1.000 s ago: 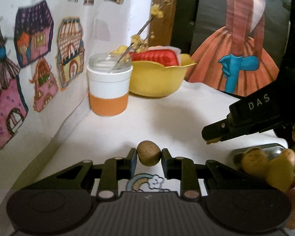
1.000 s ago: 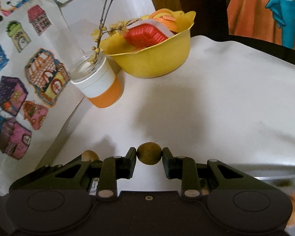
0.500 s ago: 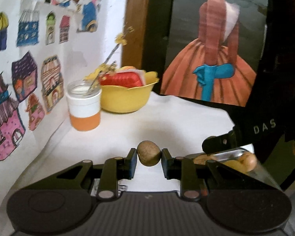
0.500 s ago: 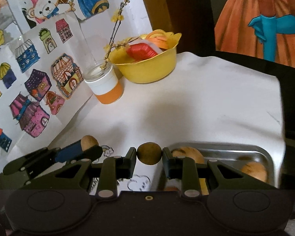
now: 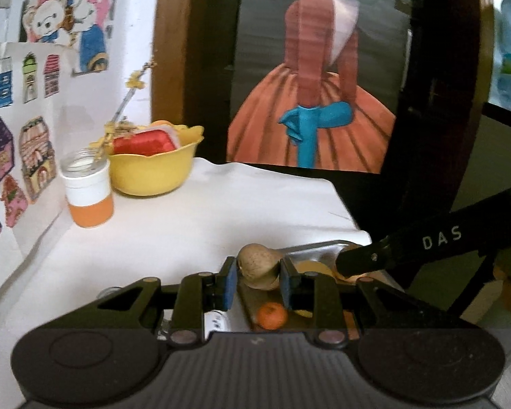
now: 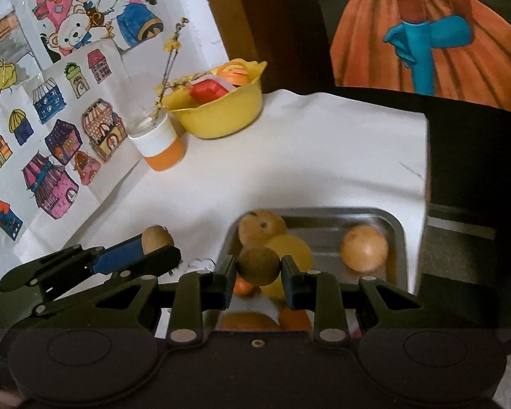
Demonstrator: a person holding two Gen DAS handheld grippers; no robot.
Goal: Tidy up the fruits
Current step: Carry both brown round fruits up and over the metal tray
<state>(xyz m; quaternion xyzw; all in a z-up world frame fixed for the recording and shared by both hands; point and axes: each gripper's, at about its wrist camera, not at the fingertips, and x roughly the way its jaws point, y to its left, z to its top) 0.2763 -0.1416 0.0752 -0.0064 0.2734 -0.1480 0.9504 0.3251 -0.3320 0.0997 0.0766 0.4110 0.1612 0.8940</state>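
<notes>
A white-covered desk [image 6: 289,156] carries a metal tray [image 6: 397,228] at its near right, already holding several round fruits. Above its left edge, the right gripper [image 6: 259,267] is clamped on a small brown fruit [image 6: 259,266]; the left gripper [image 5: 257,272] clamps a paler one [image 5: 257,266]. Both look light, firm and apt to roll, so gripping across the widest part suits them.
</notes>
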